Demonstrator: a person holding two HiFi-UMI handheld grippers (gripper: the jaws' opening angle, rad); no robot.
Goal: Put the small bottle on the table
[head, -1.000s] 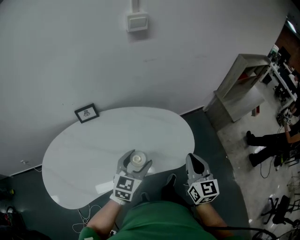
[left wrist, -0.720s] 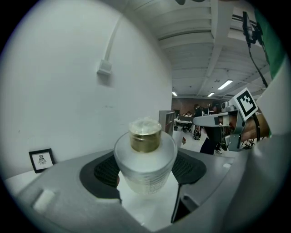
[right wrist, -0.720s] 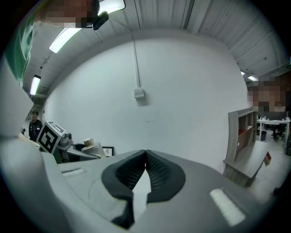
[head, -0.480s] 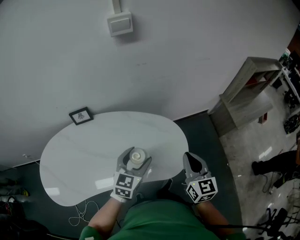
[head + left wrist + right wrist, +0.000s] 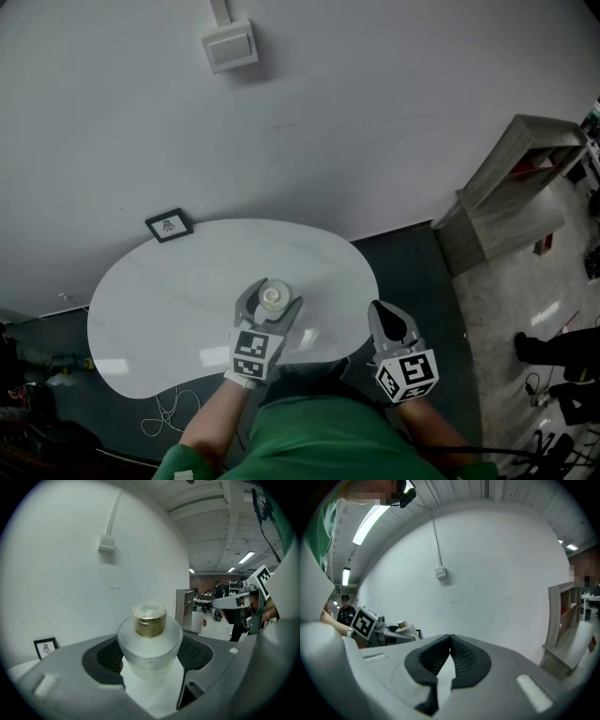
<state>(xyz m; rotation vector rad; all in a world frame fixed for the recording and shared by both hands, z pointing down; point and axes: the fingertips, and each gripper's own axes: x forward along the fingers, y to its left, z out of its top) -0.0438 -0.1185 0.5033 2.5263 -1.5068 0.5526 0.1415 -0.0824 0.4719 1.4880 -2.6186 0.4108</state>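
A small frosted bottle (image 5: 149,641) with a gold cap stands upright between the jaws of my left gripper (image 5: 269,307), which is shut on it. In the head view the bottle (image 5: 273,298) is over the near middle of the white kidney-shaped table (image 5: 169,295). I cannot tell whether its base touches the tabletop. My right gripper (image 5: 391,327) is shut with nothing in it, off the table's near right edge. From the right gripper view the pads meet at the tips of my right gripper (image 5: 450,641), and the bottle (image 5: 407,627) shows at the left.
A small framed picture (image 5: 169,225) stands at the table's far left edge against the white wall. A switch box (image 5: 229,47) is mounted on the wall. A grey shelf unit (image 5: 520,178) stands to the right. White cables (image 5: 173,412) lie on the dark floor.
The head view has shifted, and the person in dark clothes at the right has moved out towards the edge. Both grippers keep their places over the table, the left still holding the bottle.
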